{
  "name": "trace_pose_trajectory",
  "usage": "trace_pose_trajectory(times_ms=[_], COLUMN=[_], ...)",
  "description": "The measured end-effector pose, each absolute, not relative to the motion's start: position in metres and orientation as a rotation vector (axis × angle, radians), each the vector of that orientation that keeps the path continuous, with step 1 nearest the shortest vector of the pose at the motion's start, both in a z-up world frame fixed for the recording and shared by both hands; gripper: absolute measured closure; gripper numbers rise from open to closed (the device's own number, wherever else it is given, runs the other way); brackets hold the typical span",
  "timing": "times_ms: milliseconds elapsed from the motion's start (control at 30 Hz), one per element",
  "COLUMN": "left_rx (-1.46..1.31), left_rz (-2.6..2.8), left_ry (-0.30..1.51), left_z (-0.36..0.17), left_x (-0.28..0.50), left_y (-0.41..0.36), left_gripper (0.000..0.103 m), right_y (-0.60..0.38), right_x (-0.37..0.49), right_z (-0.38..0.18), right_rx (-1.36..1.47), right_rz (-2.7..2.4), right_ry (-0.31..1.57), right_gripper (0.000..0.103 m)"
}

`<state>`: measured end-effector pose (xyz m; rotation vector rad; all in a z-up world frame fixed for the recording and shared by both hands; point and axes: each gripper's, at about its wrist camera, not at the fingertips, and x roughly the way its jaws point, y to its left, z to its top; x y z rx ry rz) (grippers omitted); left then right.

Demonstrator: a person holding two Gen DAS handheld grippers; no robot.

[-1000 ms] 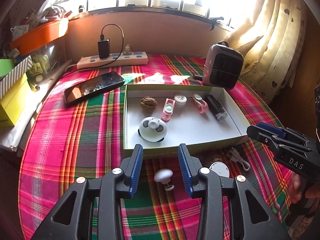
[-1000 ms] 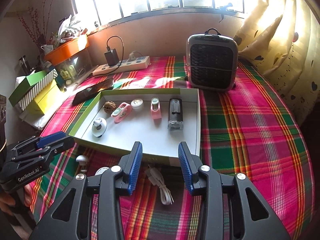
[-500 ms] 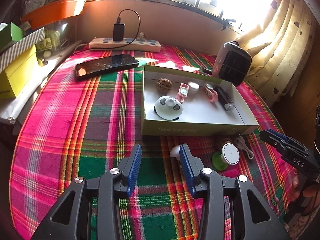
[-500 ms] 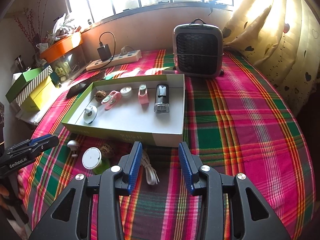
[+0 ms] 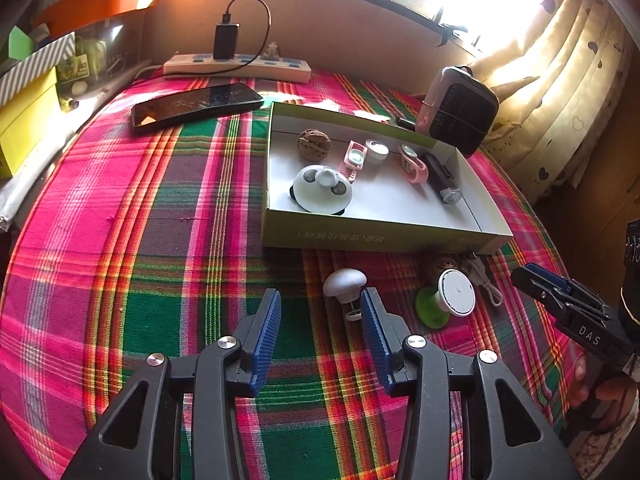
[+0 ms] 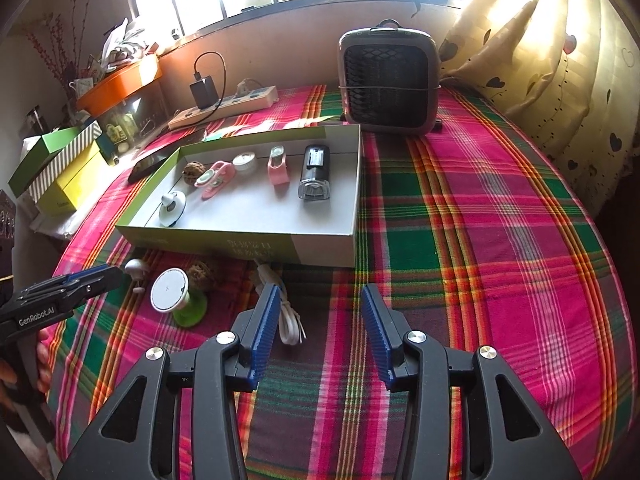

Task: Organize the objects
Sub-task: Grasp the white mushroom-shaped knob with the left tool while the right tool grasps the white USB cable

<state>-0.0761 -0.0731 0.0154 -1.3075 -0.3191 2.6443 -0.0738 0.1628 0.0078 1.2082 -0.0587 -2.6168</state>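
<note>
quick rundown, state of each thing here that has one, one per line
left gripper: open, empty, jaws just widening
right gripper: open, empty, jaws just widening
box: lidless, six items inside
phone: screen dark, flat on cloth
charger: plugged into power strip
white cable: bundled, outside box
mushroom knob: on cloth, outside box

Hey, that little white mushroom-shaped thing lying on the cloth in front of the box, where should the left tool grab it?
Probably across the rounded cap of the white mushroom piece, coming down from above. It lies tipped over with its thin stem and ring toward the left tool, so the cap is the widest, firmest part. The tool's jaws have just been opening, with nothing between them.
</note>
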Motion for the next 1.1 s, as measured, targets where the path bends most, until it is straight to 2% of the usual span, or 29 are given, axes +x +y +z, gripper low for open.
trace_pose_trajectory(times_ms=[633,933,1100], left_rx=[-1.337,-1.325,-1.311], left_rz=[2.632,2.648,2.658], left_ry=[-0.262,-0.221,-0.206], left_z=[0.007,0.007,0.007], left_x=[-0.087,-0.092,-0.092], left_y=[-0.062,-0.057,-0.056], left_gripper=[0.061,0.061,0.061], right_y=[0.135,0.121,0.120], right_x=[-0.074,-0.084,-0.089], right_z=[-0.009,-0.011,-0.010], right_rx=[1.246,1.217,1.215], right_rz=[-2.522,-2.540,-2.543], right_ry=[0.073,0.235,0.241], right_gripper=[0.059,0.059,0.059])
